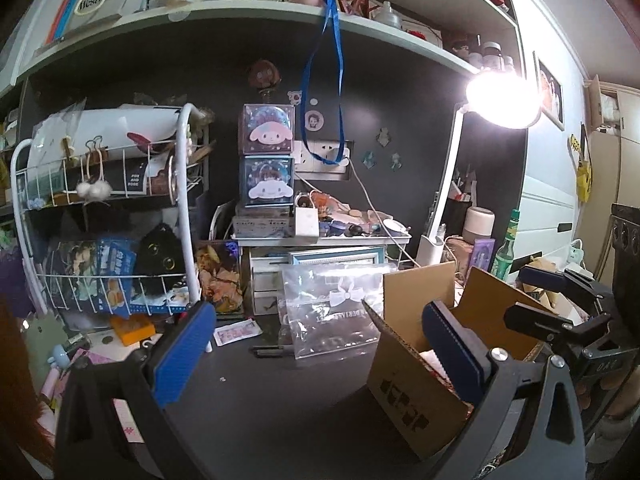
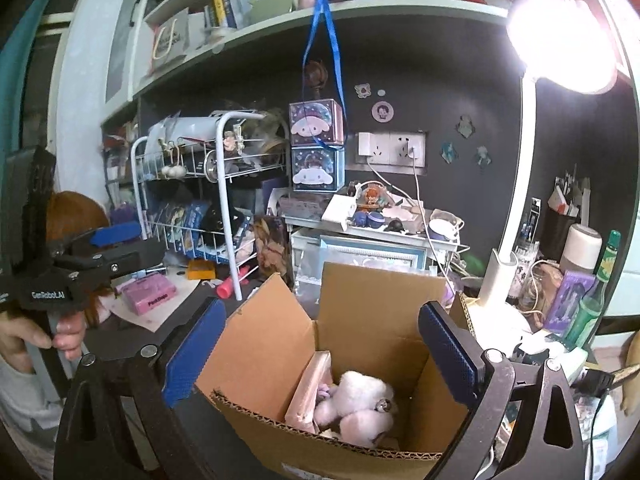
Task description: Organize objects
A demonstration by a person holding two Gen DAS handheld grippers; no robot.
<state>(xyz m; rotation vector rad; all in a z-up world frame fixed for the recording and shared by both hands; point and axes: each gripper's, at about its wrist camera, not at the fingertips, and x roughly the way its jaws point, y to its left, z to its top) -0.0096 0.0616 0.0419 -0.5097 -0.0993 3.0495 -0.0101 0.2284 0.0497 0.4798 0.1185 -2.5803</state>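
Observation:
An open cardboard box (image 2: 280,344) stands on the dark desk; it also shows at the right of the left wrist view (image 1: 404,376). Inside lie a white plush toy (image 2: 360,404) and a pink flat packet (image 2: 310,388). My right gripper (image 2: 320,356) is open and empty, hovering over the box opening. My left gripper (image 1: 320,356) is open and empty above the desk, just left of the box; its right finger (image 1: 456,356) overlaps the box edge. The left gripper also shows at the left of the right wrist view (image 2: 116,244).
A white wire rack (image 1: 108,216) with cards and clips stands left. A clear zip bag (image 1: 332,308) leans behind the box. Stacked character boxes (image 1: 268,156), a cluttered tray (image 1: 320,232), a lit desk lamp (image 1: 500,100), a green bottle (image 1: 506,248) and a pink box (image 2: 148,292) surround the desk.

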